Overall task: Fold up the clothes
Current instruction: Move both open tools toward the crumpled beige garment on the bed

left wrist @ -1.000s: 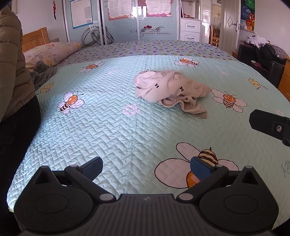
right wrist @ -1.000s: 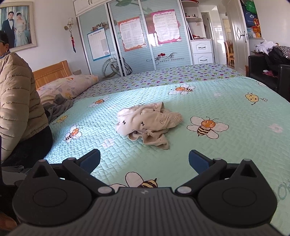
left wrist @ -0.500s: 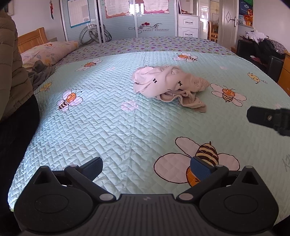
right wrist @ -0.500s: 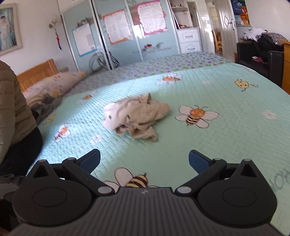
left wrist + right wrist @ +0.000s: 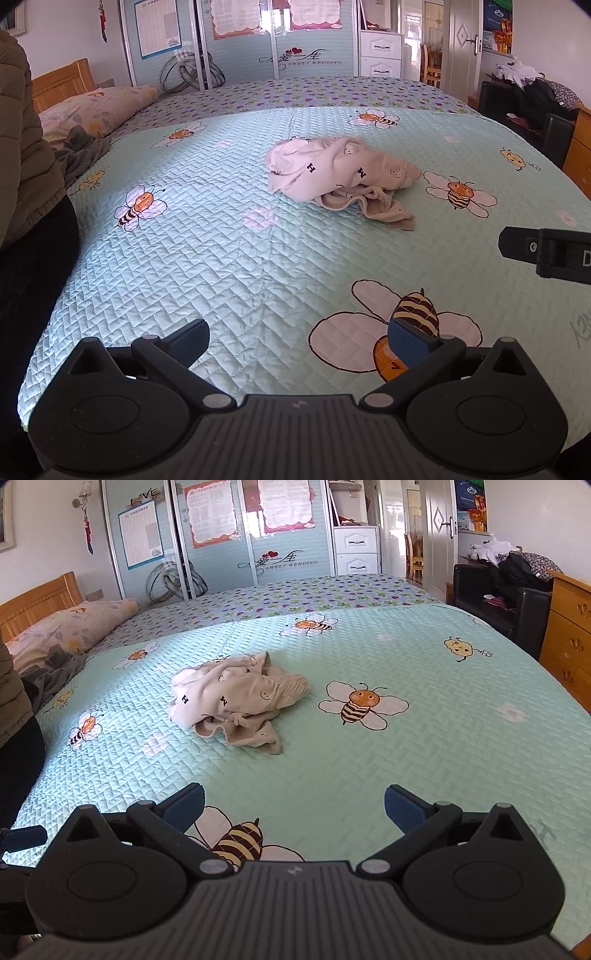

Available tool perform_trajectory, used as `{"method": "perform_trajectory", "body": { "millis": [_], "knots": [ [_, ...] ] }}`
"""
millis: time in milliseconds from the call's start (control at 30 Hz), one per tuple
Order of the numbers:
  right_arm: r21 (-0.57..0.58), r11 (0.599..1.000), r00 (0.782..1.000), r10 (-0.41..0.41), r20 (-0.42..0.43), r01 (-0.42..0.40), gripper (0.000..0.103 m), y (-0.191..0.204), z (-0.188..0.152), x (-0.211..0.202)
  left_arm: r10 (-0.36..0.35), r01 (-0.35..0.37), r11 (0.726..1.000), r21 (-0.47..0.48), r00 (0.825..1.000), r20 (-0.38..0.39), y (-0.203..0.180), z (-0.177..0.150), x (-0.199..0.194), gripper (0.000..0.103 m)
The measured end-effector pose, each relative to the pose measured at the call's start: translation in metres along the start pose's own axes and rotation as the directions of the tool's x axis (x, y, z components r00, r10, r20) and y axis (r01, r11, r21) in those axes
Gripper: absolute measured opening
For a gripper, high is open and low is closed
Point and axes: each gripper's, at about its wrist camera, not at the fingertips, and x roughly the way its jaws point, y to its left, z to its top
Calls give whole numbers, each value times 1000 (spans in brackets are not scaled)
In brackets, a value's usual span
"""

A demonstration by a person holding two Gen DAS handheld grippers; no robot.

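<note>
A crumpled beige garment (image 5: 340,177) (image 5: 236,701) with small printed letters and faces lies in a heap near the middle of the mint-green quilted bedspread (image 5: 221,258) (image 5: 461,738). My left gripper (image 5: 299,341) hovers open over the near edge of the bed, well short of the garment, with nothing between its blue pads. My right gripper (image 5: 293,806) is also open and empty, above a large bee print, a good distance from the heap. Part of the right gripper (image 5: 546,253) shows at the right edge of the left wrist view.
A person in a padded jacket (image 5: 22,147) sits at the left edge of the bed. A pillow (image 5: 70,627) and grey clothing (image 5: 85,153) lie at the headboard end. A black chair (image 5: 491,602) and wooden drawers (image 5: 569,635) stand at the right; a wardrobe (image 5: 221,542) stands behind.
Both grippers have drifted slightly closer to the bed and the garment; the right wrist view has swung right. The garment has not moved, and both grippers stay open.
</note>
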Motion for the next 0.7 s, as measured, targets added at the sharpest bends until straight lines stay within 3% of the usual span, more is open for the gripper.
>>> {"method": "perform_trajectory", "body": {
  "millis": [700],
  "knots": [
    [-28, 1000, 1000, -2, 9, 2, 103, 8, 1, -8, 1, -1, 1000, -10, 1000, 7, 1, 0, -7, 102]
  ]
}}
